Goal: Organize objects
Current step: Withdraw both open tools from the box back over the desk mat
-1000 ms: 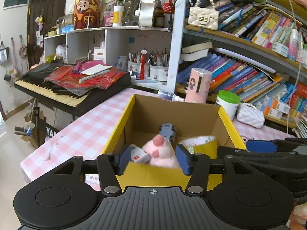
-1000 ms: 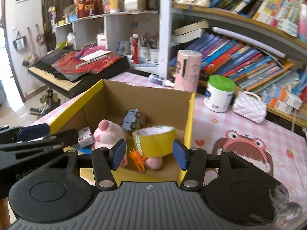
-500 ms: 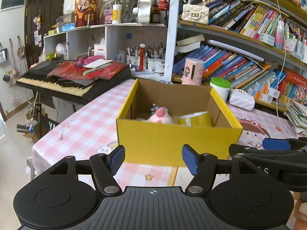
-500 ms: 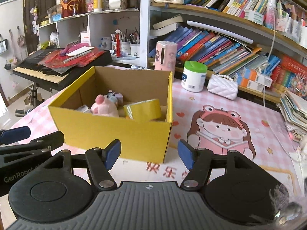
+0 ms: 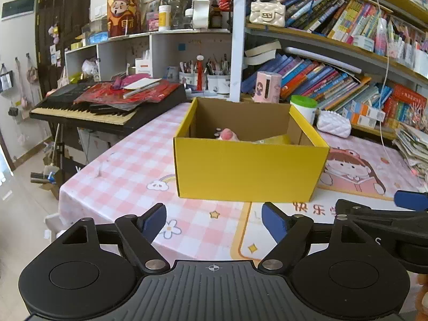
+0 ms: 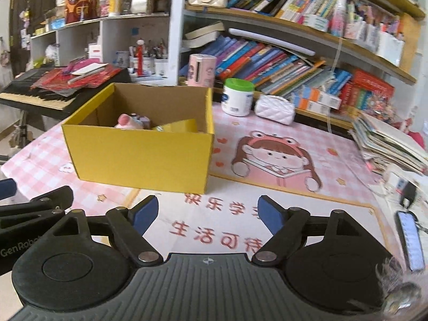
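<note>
Both my grippers were empty and hung above the near table edge, well short of the yellow box [image 5: 248, 171]. My left gripper [image 5: 214, 220] had its jaws spread wide with nothing between them; my right gripper [image 6: 207, 212] was the same, jaws apart, gripping nothing. The box sat upright on the pink checked tablecloth [image 5: 128, 165], near its middle, open top facing up. Inside it I could see a pink plush toy [image 6: 127, 121], a roll of yellow tape [image 6: 176, 127] beside it, and a small greyish thing behind the plush, too hidden to name. Loose items looked already collected in the box, so I judged the task nearly or fully done. No stray small objects showed on the cloth in front of the box. What remained on the table, the green-lidded jar [image 6: 238, 96], white quilted purse [image 6: 274, 108], and phone [image 6: 409, 240] at far right, may or may not count; I couldn't tell.
</note>
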